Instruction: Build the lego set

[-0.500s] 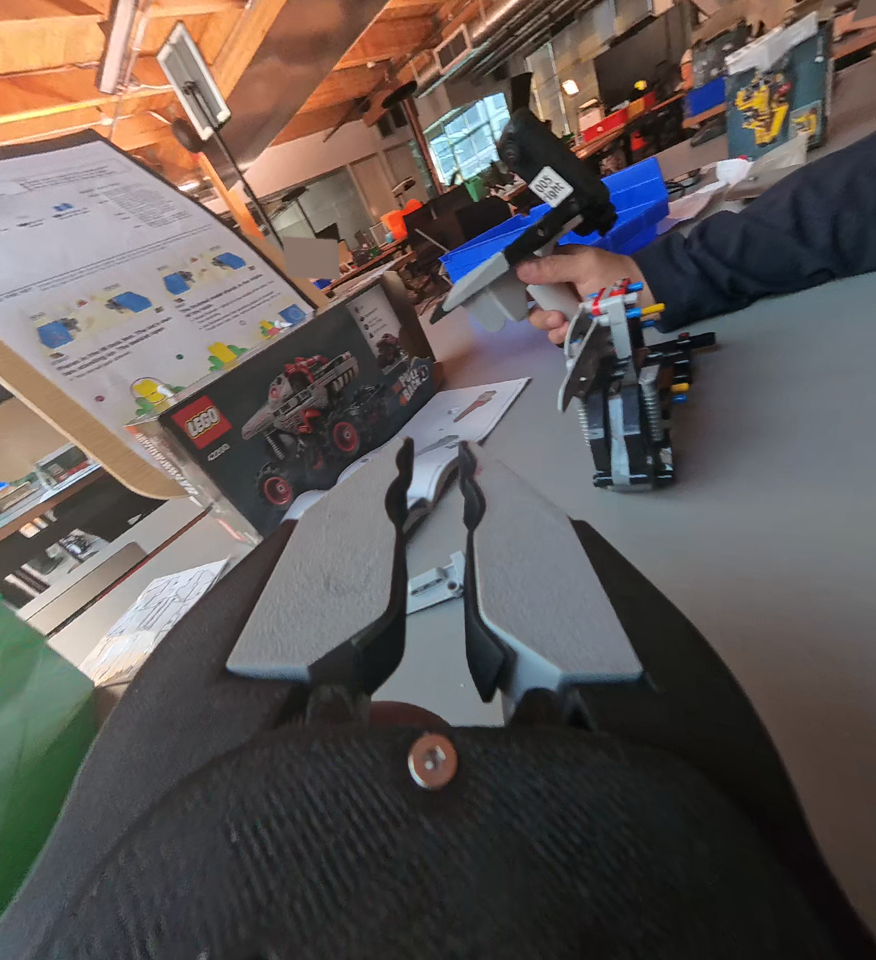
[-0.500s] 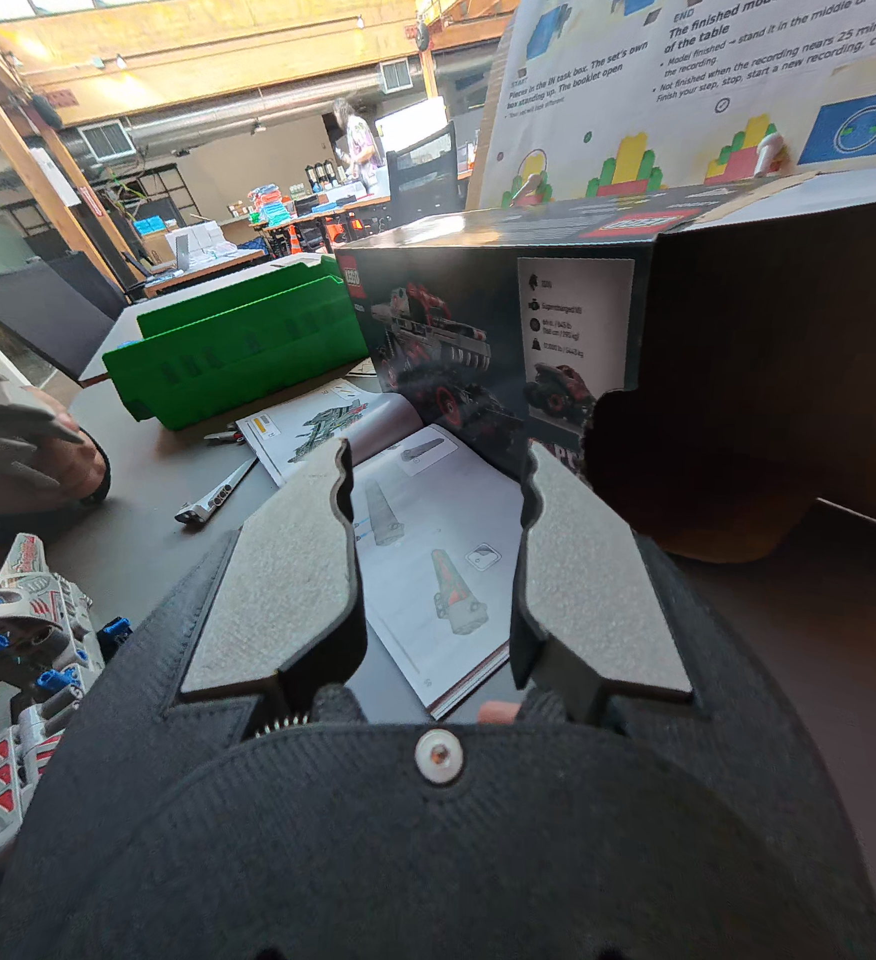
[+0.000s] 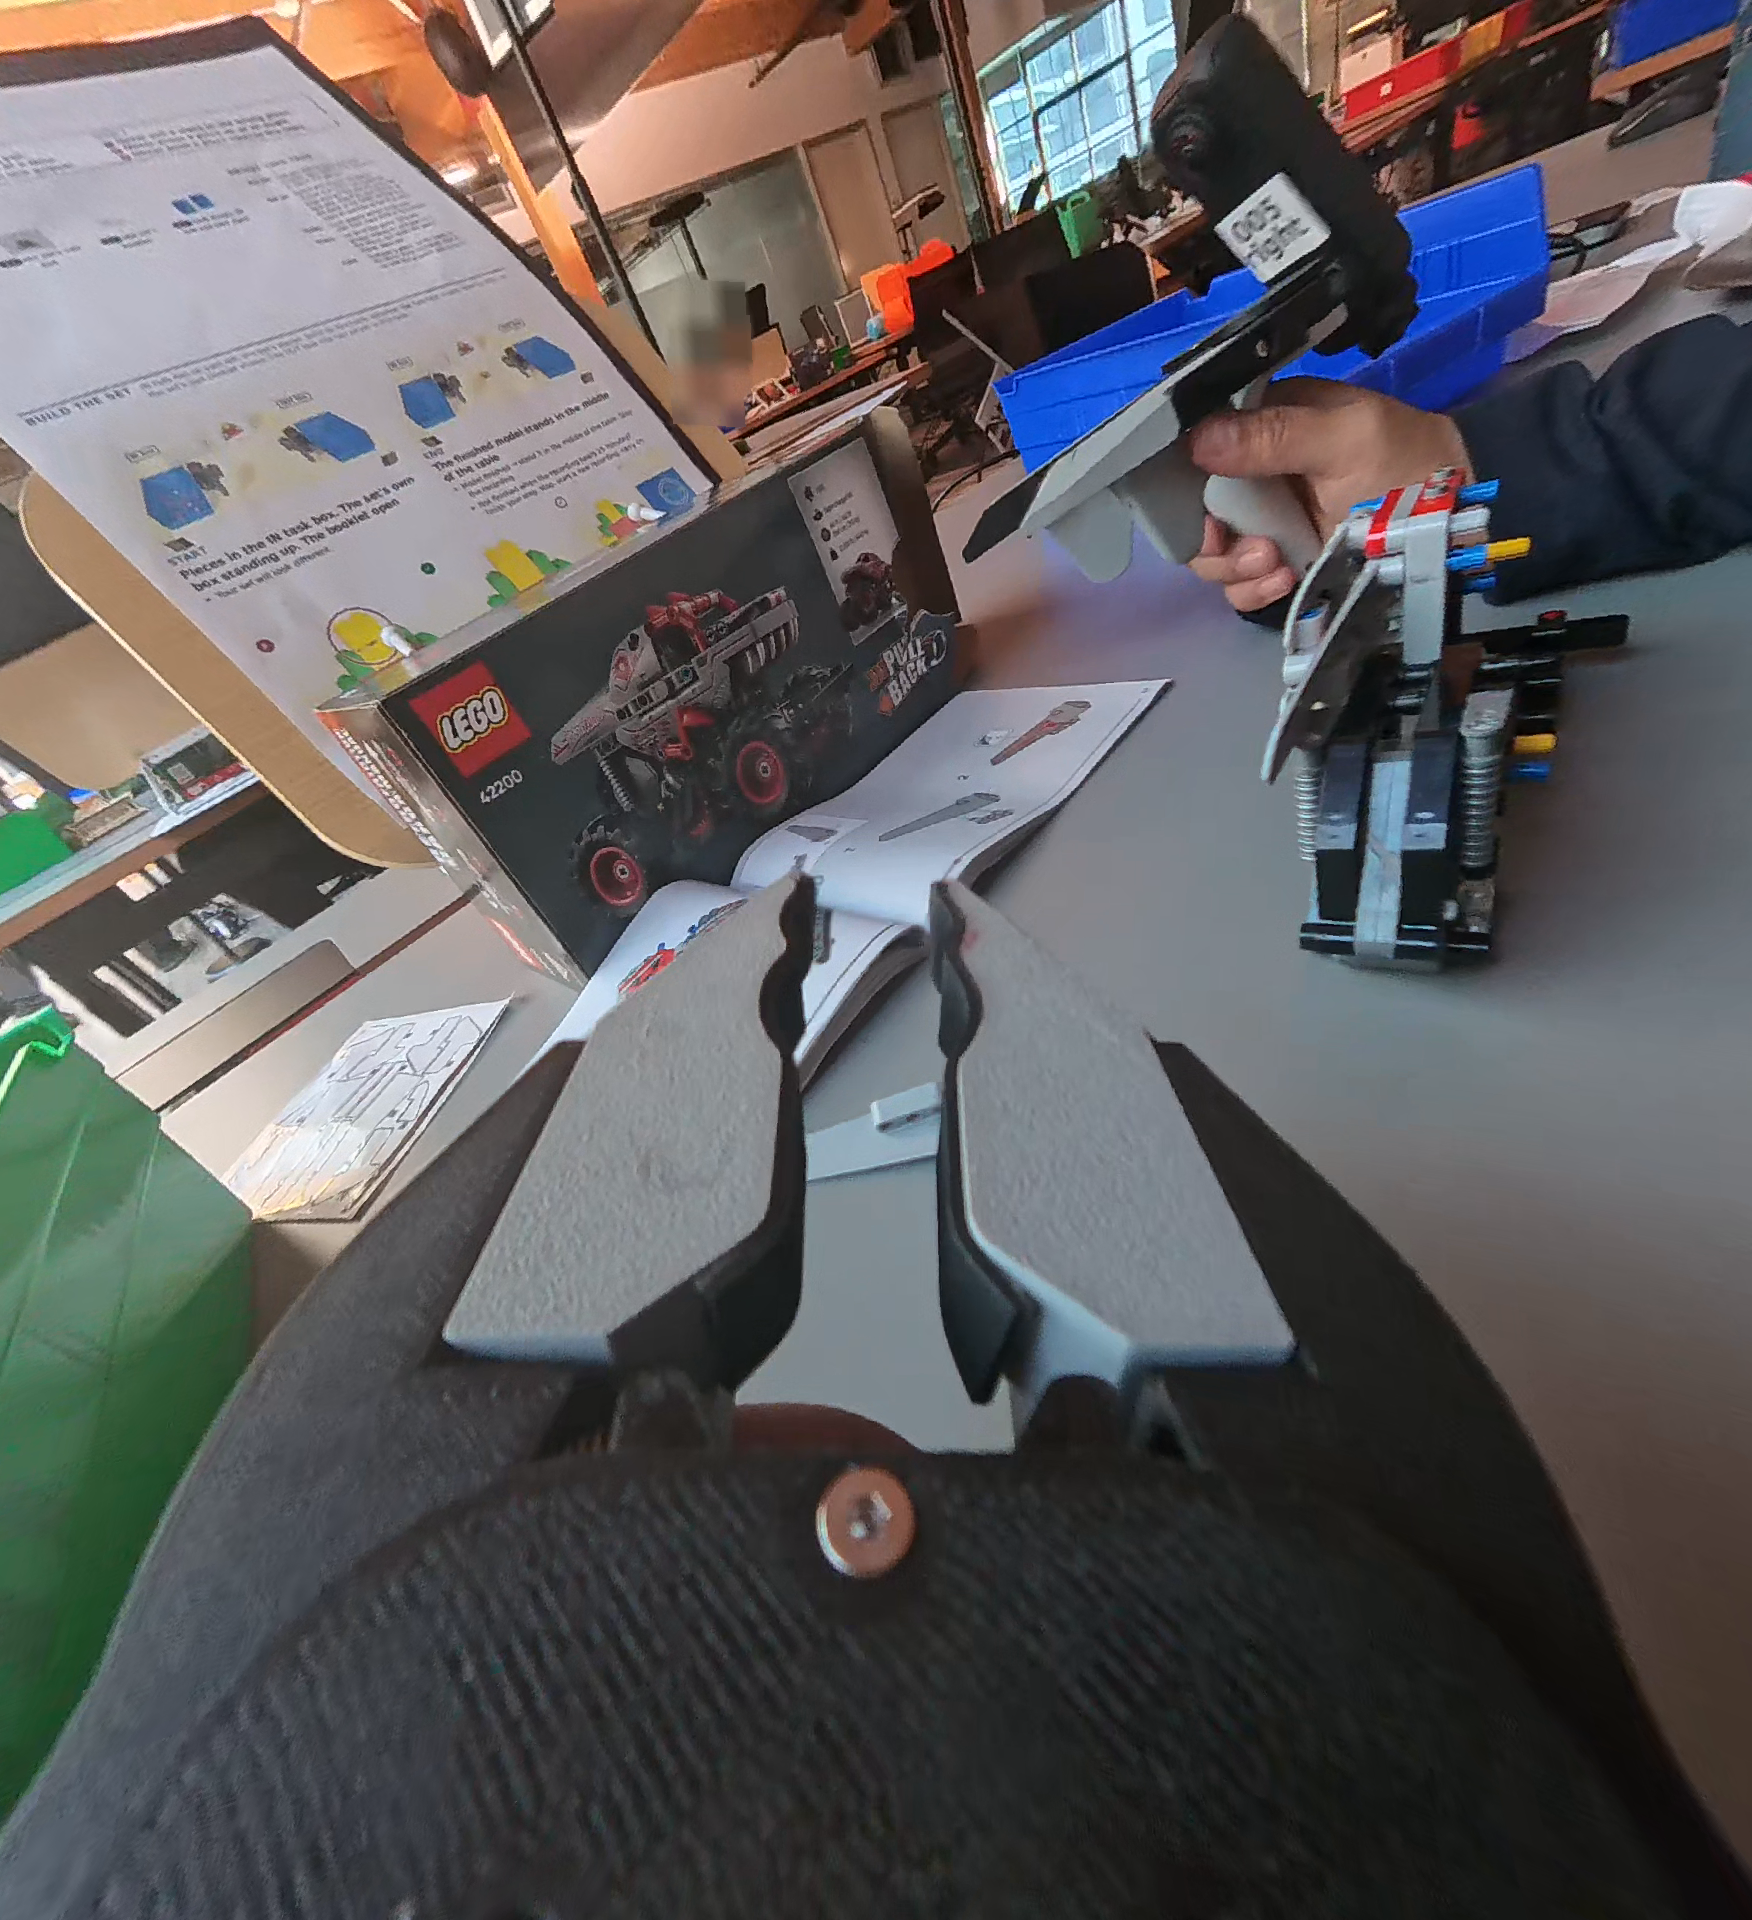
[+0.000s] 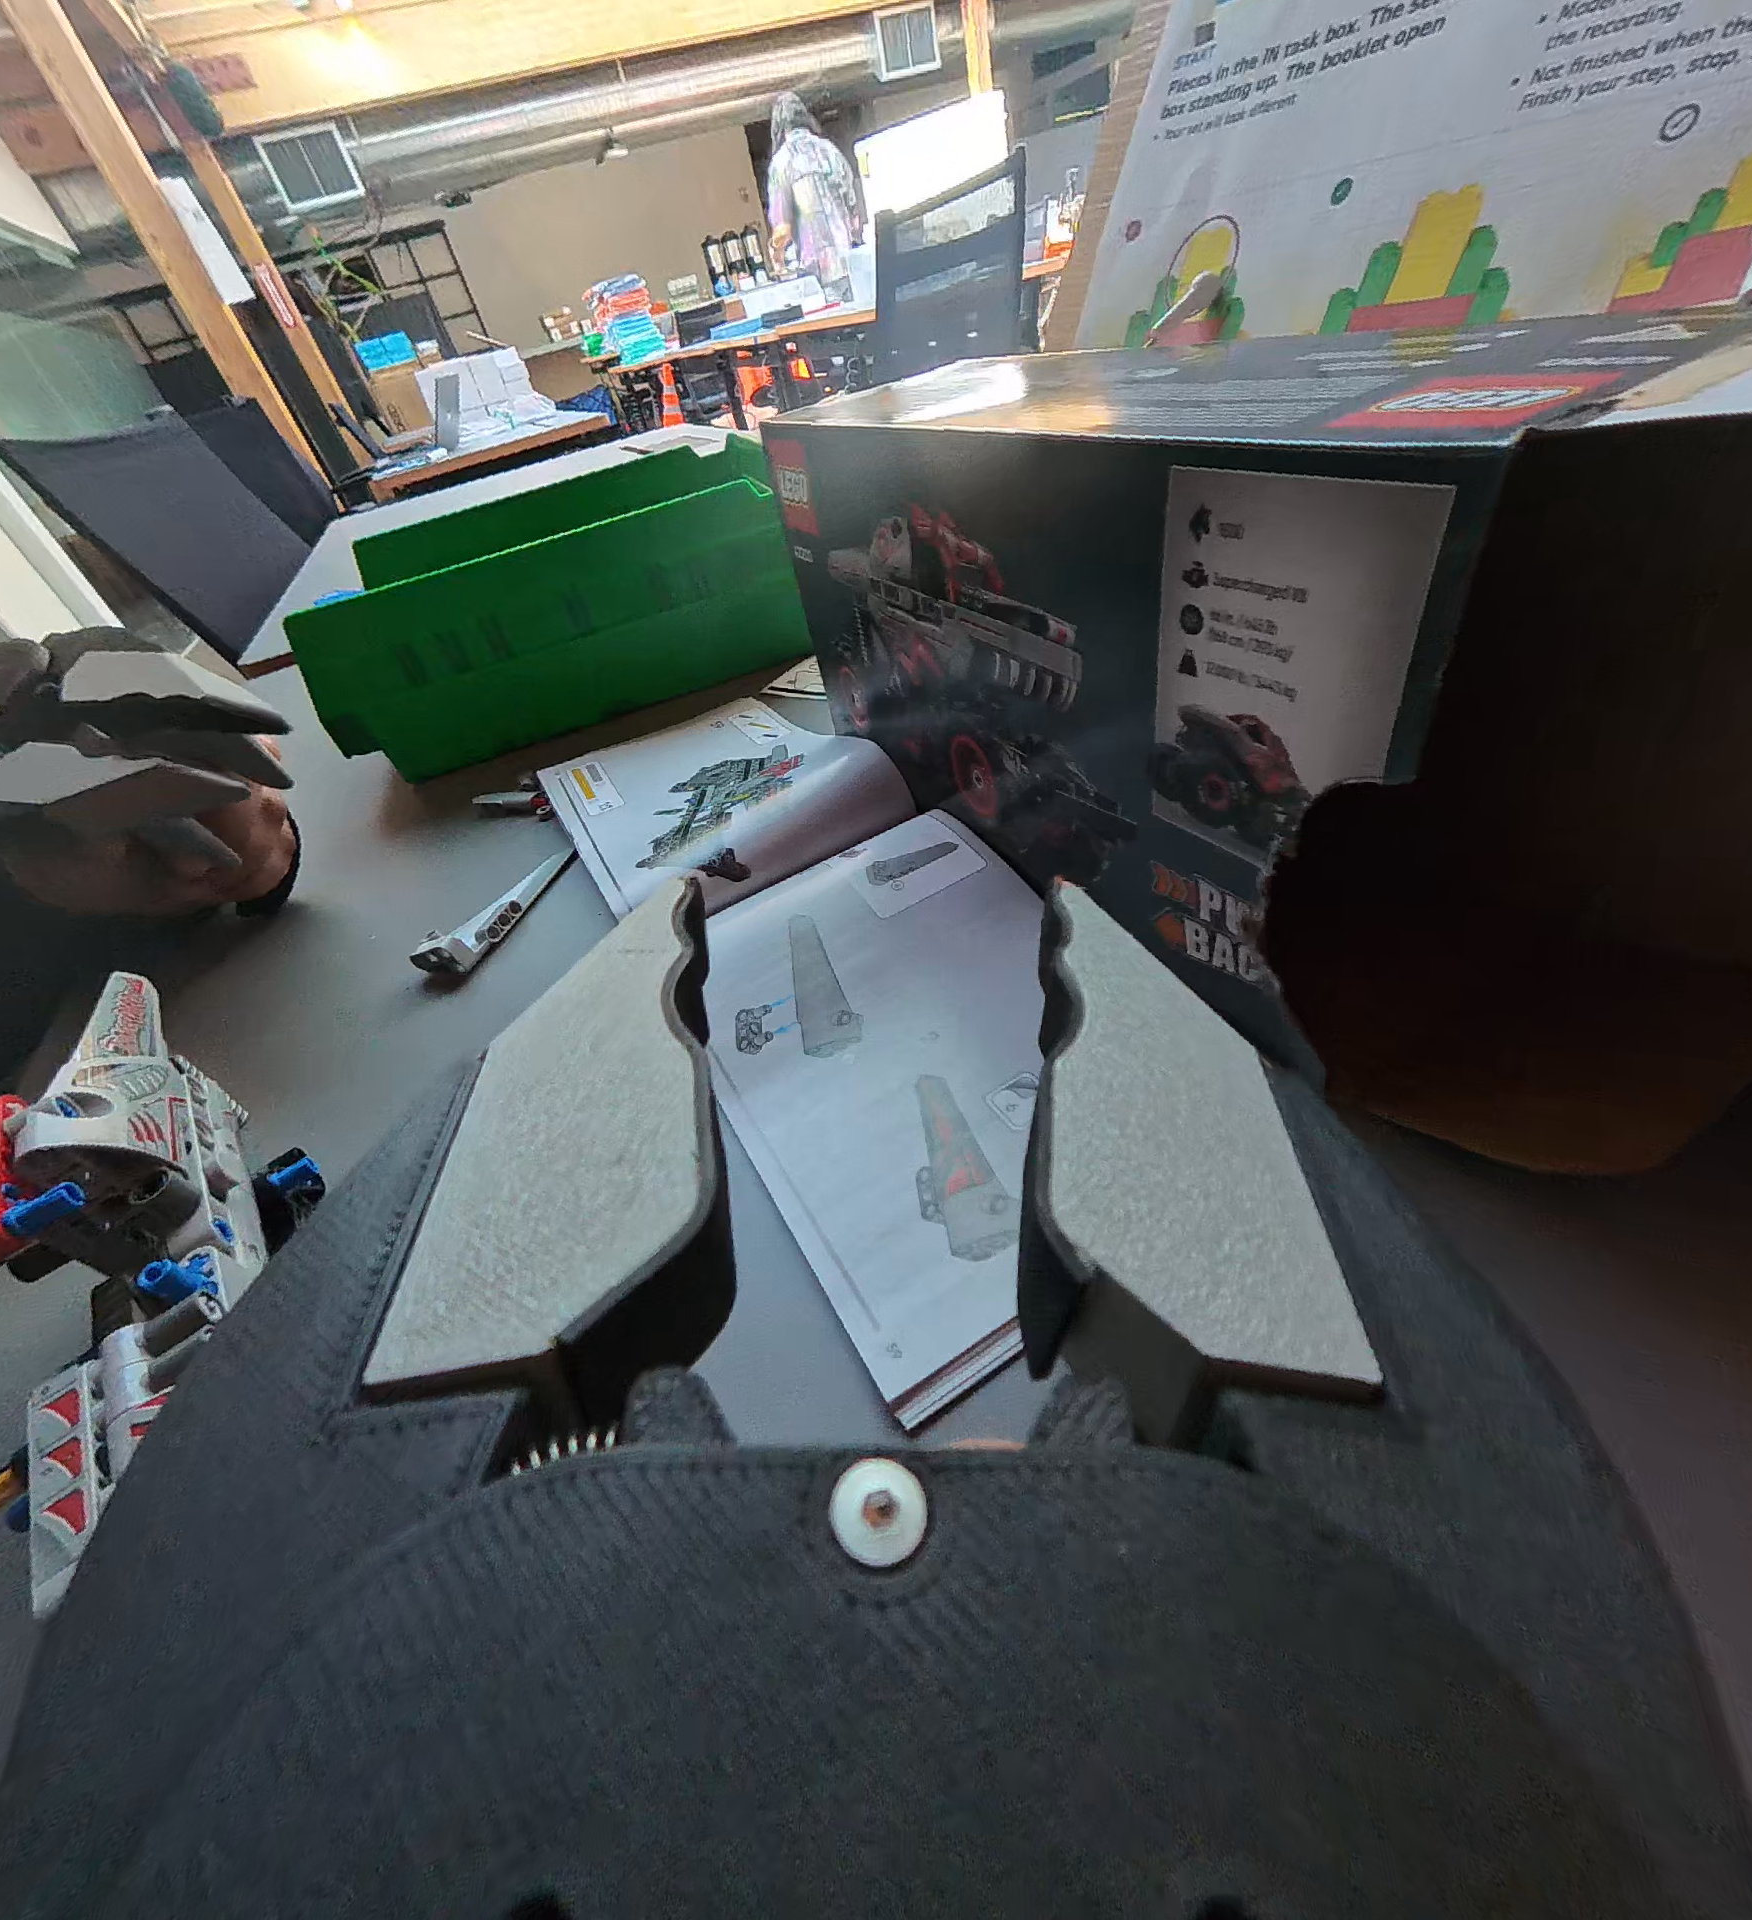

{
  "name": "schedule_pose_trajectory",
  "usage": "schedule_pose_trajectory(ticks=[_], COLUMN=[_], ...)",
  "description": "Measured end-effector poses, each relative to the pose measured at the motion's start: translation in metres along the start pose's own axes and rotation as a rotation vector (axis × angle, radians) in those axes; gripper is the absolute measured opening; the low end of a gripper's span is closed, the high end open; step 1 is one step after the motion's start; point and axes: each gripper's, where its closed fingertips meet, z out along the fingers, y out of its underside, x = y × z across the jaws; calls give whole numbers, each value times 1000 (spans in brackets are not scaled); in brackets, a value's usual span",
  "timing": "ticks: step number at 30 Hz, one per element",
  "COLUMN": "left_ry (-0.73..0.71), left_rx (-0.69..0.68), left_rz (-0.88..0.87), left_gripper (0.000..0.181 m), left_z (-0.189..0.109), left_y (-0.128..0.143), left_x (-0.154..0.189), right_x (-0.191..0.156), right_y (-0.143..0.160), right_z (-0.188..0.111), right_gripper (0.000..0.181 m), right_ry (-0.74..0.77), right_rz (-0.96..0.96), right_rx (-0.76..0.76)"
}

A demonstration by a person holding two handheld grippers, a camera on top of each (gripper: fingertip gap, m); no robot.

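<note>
The part-built grey, black and red truck model stands on the grey table, to the right of my left gripper. It also shows at the left edge of the right wrist view. My left gripper is narrowly open and empty. A flat grey piece lies on the table under its gap, and in the right wrist view it shows as a long grey piece. My right gripper is open and empty over the open instruction booklet. The set's box stands just behind the booklet.
A green bin sits beyond the booklet, with a small piece in front of it. A sticker sheet lies beside the bin. A blue bin and an instruction board stand at the back. Left tips to right tips: about 25 cm. To reach the long grey piece in a straight line is about 10 cm for my left fingers, about 20 cm for my right. It is also in sight in the left wrist view.
Both views have swung slightly left, so the box and the model sit further right in frame. Neither gripper's gap has changed.
</note>
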Motion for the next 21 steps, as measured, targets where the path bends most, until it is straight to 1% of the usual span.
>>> schedule_pose_trajectory(ticks=[3,7,10,16,18,21], left_ry=[-19,-17,-9,-37,-61,-143], left_rx=[-33,-45,-54,-36,-41,-29], left_rz=[-21,-101,-128,-191,-182,-175], left_gripper=[20,20,20,21,21,21], left_z=[0,0,1,-2,-3,-10], left_y=[5,8,10,11,12,12], left_x=[-6,-14,-16,-27,-31,-43], right_x=[-6,-10,-11,-17,-19,-19], right_y=[2,4,5,6,6,2], right_z=[1,3,6,11,10,7], right_gripper=[62,60,58,56,51,47], right_ry=[-29,-51,-74,-112,-121,-130], right_rz=[-16,-28,-19,-35,-46,-34], right_rx=[-16,-32,-43,-59,-54,-26])
